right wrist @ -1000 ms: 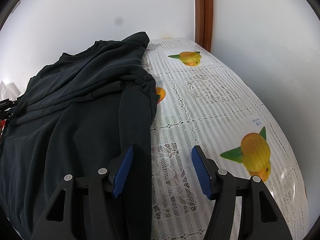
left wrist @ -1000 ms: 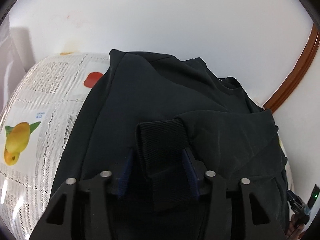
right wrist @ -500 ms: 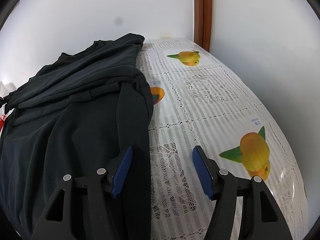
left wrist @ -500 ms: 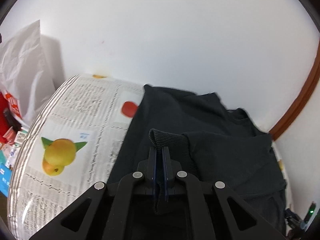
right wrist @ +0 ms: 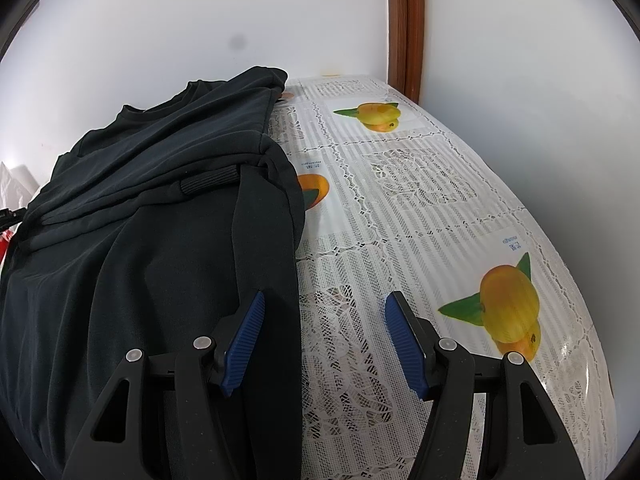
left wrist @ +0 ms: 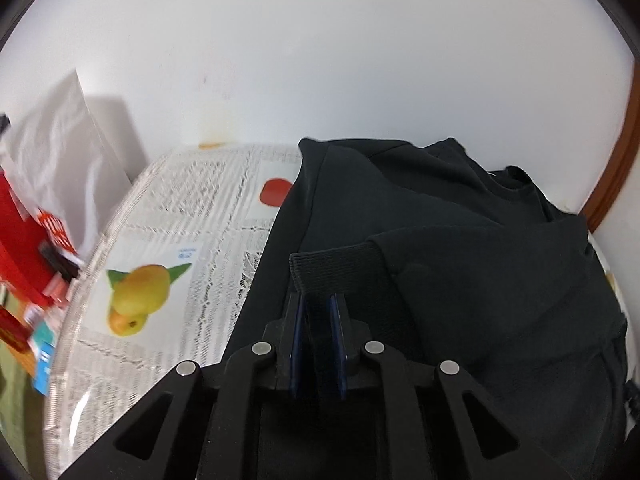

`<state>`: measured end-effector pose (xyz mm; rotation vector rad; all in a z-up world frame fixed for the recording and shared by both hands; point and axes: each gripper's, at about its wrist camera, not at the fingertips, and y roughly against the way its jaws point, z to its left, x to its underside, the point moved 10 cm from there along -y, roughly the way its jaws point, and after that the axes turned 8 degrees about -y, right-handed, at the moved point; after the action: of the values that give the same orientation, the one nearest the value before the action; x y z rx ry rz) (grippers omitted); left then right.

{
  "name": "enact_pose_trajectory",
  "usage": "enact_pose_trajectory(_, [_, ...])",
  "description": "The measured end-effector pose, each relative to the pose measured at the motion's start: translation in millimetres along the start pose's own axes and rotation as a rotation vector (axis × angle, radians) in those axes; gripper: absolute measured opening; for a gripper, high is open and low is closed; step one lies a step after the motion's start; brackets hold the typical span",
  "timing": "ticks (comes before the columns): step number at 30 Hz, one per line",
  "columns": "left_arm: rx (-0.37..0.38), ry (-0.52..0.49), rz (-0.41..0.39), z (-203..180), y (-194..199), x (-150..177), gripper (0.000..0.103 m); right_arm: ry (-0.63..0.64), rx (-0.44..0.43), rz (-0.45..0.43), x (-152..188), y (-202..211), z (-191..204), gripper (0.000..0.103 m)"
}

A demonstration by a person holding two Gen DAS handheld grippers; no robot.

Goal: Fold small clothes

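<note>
Black ribbed cuff (left wrist: 334, 270) pinched between the close-set jaws of the left gripper (left wrist: 318, 316), just eased a touch yet with cloth between them; sleeve running away right across the dark sweatshirt (left wrist: 460, 240) spread on the lace tablecloth (right wrist: 420, 208). Right gripper (right wrist: 322, 334) gaping, empty, straddling the garment's right edge, far from the cuff. Probably left hand's move.

The left gripper (left wrist: 318, 312), black-framed with blue ribbed pads, points steeply downward; its jaws have just been opening slightly yet clamp a black ribbed sleeve cuff (left wrist: 336, 270). The right gripper (right wrist: 324, 312), same build, angles downward with jaws spread wide, pressing nothing.
</note>
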<state>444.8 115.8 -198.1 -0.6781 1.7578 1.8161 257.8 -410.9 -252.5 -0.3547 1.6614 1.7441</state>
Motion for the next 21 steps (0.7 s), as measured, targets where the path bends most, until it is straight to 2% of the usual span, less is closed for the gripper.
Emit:
enact_pose_trajectory(5, [0.007, -0.01, -0.016, -8, 31, 7, 0.013, 0.004, -0.011, 0.004, 0, 2, 0, 0.063])
enact_pose_trajectory(7, [-0.006, -0.014, -0.024, -9, 44, 12, 0.013, 0.025, 0.021, -0.007, 0, 7, 0, 0.063])
enact_pose_trajectory(11, [0.03, -0.031, -0.009, -16, 69, 31, 0.013, 0.081, 0.107, -0.09, -2, 33, 2, 0.063])
enact_pose_trajectory(14, [0.052, -0.023, -0.012, -15, 86, 45, 0.013, 0.116, 0.111, -0.122, -3, 59, 8, 0.063])
enact_pose_trajectory(17, [0.062, -0.006, -0.016, -8, 104, 61, 0.014, 0.09, 0.107, -0.129, -5, 73, 10, 0.063])
enact_pose_trajectory(18, [0.068, 0.003, -0.016, -6, 109, 66, 0.016, 0.076, 0.11, -0.125, -5, 78, 10, 0.063])
enact_pose_trajectory(21, [0.078, 0.03, -0.002, 7, 124, 86, 0.037, 0.038, 0.08, -0.098, -1, 86, 13, 0.063])
